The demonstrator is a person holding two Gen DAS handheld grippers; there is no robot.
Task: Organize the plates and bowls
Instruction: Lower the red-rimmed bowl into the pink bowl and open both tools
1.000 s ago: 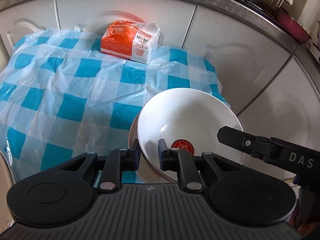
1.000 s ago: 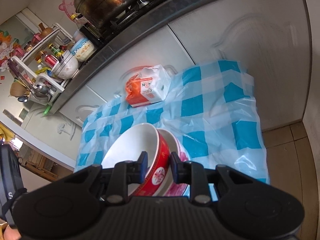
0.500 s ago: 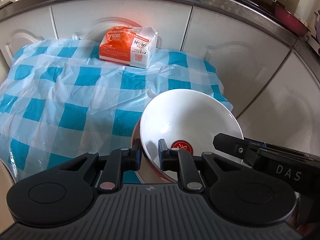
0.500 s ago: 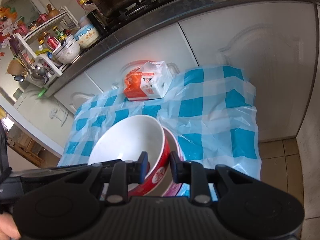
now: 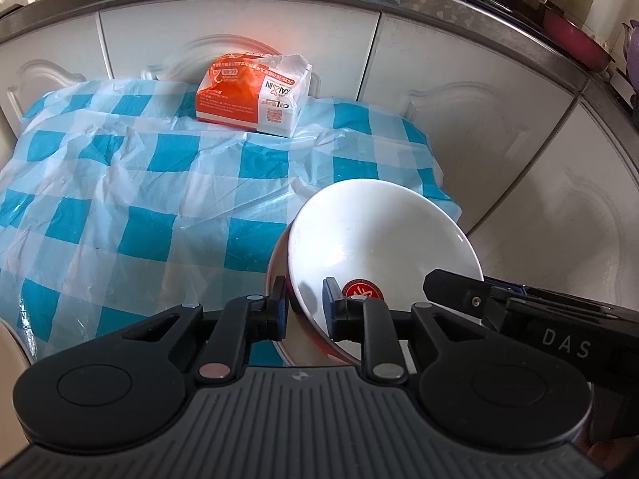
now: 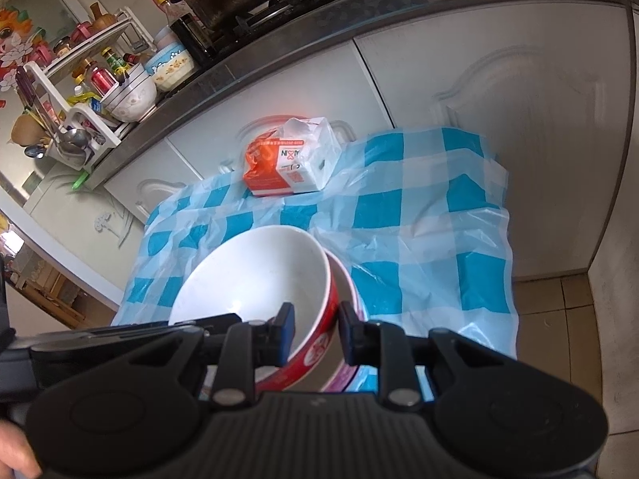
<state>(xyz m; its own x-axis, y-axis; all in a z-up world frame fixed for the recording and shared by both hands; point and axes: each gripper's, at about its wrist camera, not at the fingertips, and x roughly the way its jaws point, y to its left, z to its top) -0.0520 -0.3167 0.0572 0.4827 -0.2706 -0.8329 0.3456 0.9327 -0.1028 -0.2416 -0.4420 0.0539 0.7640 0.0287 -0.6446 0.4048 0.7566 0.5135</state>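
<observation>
Left wrist: both tools (image 5: 303, 303) (image 6: 315, 329) clamped on glossy round red-and-white bowl's (image 5: 379, 239) rim (crinkled checked plastic beneath).

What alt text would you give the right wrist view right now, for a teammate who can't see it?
The right tongs pinch the rim of a red bowl with a white inside, nested in a second bowl, above a blue-checked tablecloth. An orange-and-white packet lies at the cloth's far edge against white cabinets; the left tongs enter from the left.

Right tool (image 6: 315, 331) clamps the rim of a red bowl (image 6: 255, 279) with white interior, nested in another bowl (image 6: 347, 279), above the blue-checked bench (image 6: 419, 231).
</observation>
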